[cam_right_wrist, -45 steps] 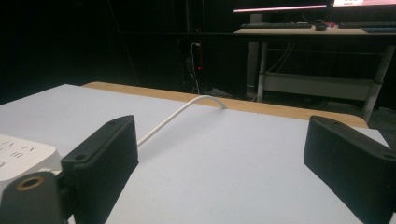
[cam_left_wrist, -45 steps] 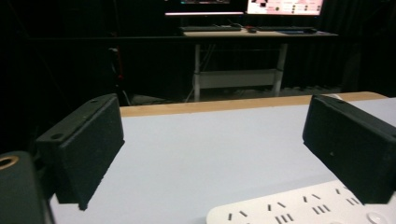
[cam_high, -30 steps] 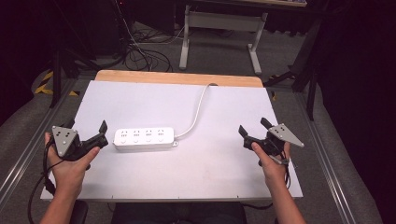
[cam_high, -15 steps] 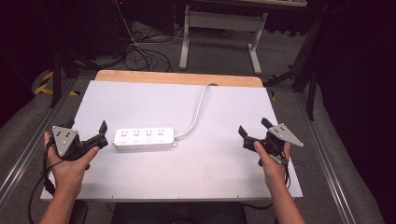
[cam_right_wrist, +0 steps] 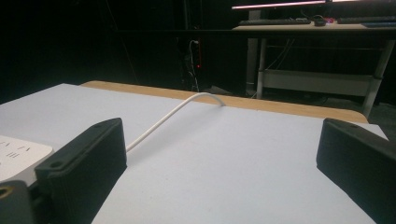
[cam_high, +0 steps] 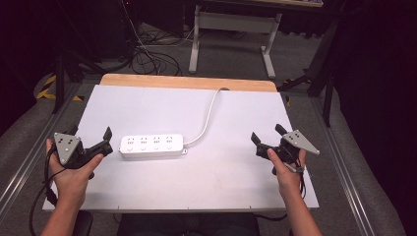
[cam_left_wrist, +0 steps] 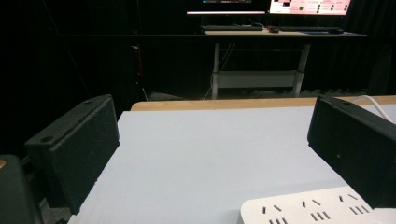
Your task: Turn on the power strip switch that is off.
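nothing moved: both hand-held grippers (cam_high: pixel 90 140) (cam_high: pixel 266 136) gape beside unlabelled power strip (cam_high: pixel 152 146).

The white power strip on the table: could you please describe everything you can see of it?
The white power strip is a long, rounded block, plastic by its look, lying flat on the white table, crosswise to the person. Its top carries four groups of sockets, none with a plug in it. A white cord leaves its right end and curves over the table's far edge. Neither gripper touches it.

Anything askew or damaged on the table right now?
Nothing stands out. The power strip lies flat and intact on the table, its cord running off the far edge. Both hand-held grippers, left and right, are open and apart from it.
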`<act>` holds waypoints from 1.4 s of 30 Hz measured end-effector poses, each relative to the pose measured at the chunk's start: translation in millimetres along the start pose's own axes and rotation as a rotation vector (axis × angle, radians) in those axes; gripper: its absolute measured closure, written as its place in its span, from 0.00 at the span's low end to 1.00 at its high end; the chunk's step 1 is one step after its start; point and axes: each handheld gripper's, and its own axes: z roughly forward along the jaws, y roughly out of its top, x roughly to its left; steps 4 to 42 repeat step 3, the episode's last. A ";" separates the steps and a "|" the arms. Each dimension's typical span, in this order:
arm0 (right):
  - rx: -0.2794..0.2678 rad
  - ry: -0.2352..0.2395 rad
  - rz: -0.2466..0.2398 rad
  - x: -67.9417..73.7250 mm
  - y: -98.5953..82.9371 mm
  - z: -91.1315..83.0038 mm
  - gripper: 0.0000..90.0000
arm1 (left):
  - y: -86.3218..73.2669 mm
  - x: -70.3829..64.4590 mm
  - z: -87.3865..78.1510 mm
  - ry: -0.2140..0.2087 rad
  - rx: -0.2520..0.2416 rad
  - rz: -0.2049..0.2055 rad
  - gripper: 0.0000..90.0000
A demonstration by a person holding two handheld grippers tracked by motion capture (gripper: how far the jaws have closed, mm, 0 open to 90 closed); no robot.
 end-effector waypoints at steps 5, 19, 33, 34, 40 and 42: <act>-0.001 0.000 0.003 -0.3 -0.2 0.4 0.03 | -0.3 0.3 0.0 -0.002 0.000 -0.005 0.03; -0.001 0.000 0.003 -0.3 -0.2 0.4 0.03 | -0.3 0.3 0.0 -0.002 0.000 -0.005 0.03; -0.001 0.000 0.003 -0.3 -0.2 0.4 0.03 | -0.3 0.3 0.0 -0.002 0.000 -0.005 0.03; -0.001 0.000 0.003 -0.3 -0.2 0.4 0.03 | -0.3 0.3 0.0 -0.002 0.000 -0.005 0.03; -0.001 0.000 0.003 -0.3 -0.2 0.4 0.03 | -0.3 0.3 0.0 -0.002 0.000 -0.005 0.03; -0.001 0.000 0.003 -0.3 -0.2 0.4 0.03 | -0.3 0.3 0.0 -0.002 0.000 -0.005 0.03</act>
